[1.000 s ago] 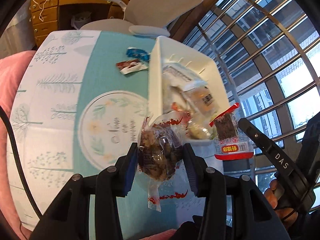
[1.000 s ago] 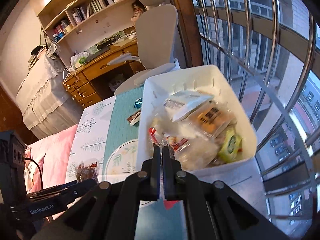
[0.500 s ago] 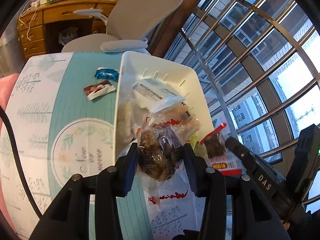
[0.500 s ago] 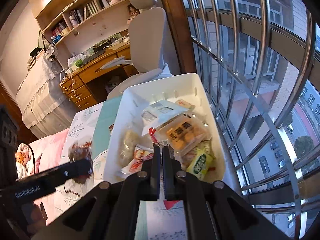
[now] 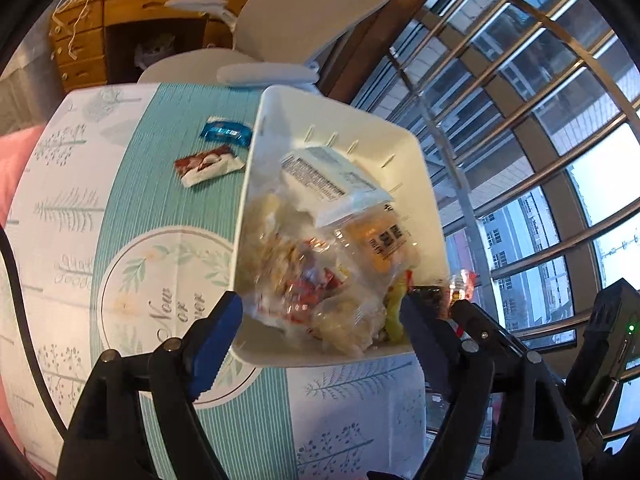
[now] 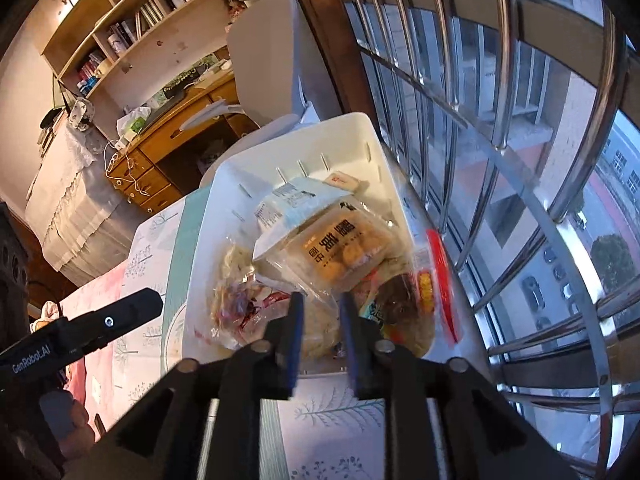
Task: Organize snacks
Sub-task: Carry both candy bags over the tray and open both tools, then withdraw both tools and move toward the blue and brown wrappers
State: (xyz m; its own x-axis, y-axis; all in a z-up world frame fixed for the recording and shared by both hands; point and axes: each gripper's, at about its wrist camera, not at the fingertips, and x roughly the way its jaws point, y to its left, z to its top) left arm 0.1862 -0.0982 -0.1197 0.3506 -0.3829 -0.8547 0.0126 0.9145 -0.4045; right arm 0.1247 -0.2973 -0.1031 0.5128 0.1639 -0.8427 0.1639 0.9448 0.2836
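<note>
A white bin (image 5: 245, 216) (image 6: 200, 248) full of snack bags stands at the table's window side. My left gripper (image 5: 320, 322) hangs over its near end, jaws opening wide. Below them the clear bag of brown snacks (image 5: 304, 280) (image 6: 236, 300) lies blurred in the bin, touched by neither pad. My right gripper (image 6: 322, 308) is opening too. The red-edged packet (image 6: 418, 292) (image 5: 460, 284) lies just right of its fingers at the bin's right edge, free of them. One finger (image 6: 120, 316) of the left gripper shows in the right wrist view.
A blue wrapper (image 5: 226, 133) and a red-and-white wrapper (image 5: 208, 166) lie on the teal tablecloth (image 5: 160, 208) left of the bin. A grey chair (image 5: 304, 8) and a wooden desk (image 5: 132, 12) stand behind. Steel window bars (image 6: 520, 184) run close along the right.
Both grippers moved over the bin. The left jaws spread and the brown snack bag dropped in. The right jaws parted and the red-edged packet slid off to the right.
</note>
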